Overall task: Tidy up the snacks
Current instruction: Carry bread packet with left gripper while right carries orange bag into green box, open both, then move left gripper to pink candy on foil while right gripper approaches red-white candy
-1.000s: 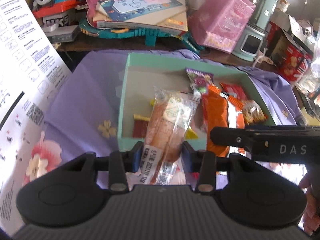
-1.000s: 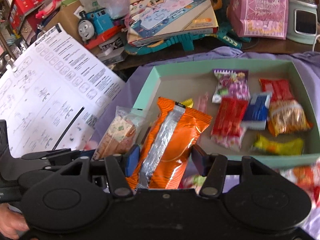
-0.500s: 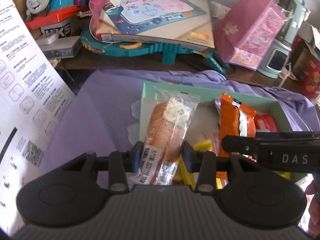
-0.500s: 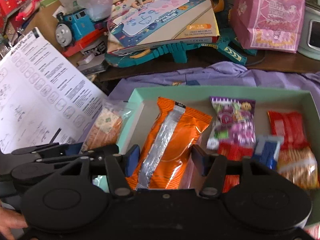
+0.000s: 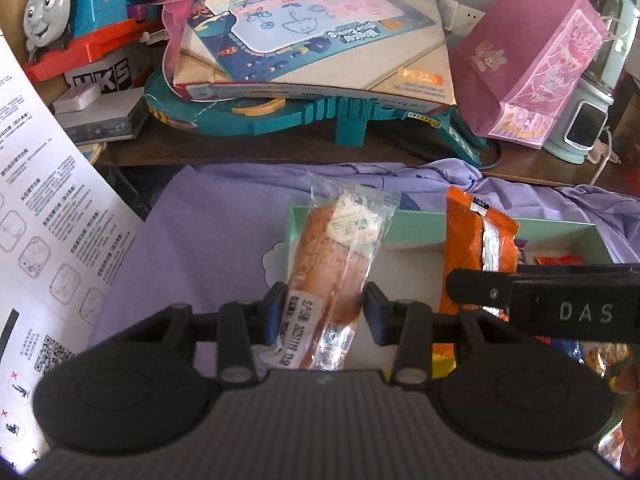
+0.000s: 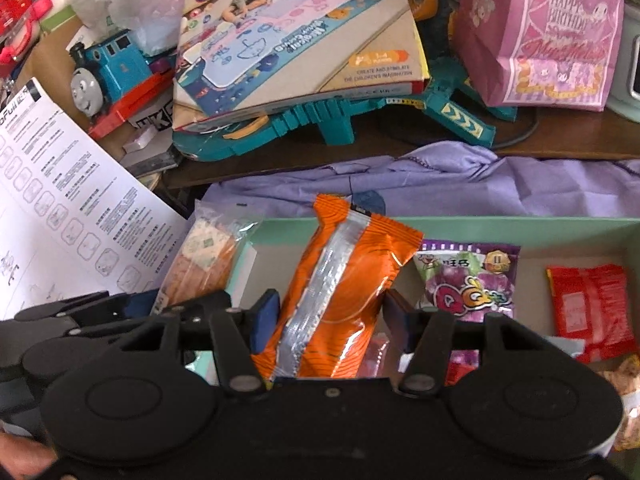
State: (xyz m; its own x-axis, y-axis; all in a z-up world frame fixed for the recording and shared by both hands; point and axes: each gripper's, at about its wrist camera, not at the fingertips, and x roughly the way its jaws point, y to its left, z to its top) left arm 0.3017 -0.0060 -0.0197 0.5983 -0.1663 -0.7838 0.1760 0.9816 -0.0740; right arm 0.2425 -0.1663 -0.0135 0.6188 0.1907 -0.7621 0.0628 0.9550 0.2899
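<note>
Lavender cloth (image 5: 208, 232) covers the work surface, with a dark wooden ledge behind it crowded with a blue toy train (image 5: 64, 12), a boxed drawing mat (image 5: 312, 28) resting on a teal toy track (image 5: 304, 116), and a pink gift bag (image 5: 536, 64). A white instruction sheet (image 5: 44, 216) leans at the left. On the cloth sits a mint-green box (image 6: 500, 230), open at the top. The left gripper (image 5: 325, 312) has its blue pads pressed against the lower half of a clear-wrapped bread roll (image 5: 340, 256), which it holds upright above the box's left wall. The right gripper (image 6: 328, 320) pinches an orange snack packet (image 6: 344, 280) with a silver seam down its face, also held upright, over the left part of the box interior. The two held packets stand side by side, near each other but apart. Inside the box, to the right of the orange packet, lie a purple candy bag (image 6: 468, 280) and, further right, a red packet (image 6: 592, 308); other wrappers beneath the right gripper are too hidden to identify.
</note>
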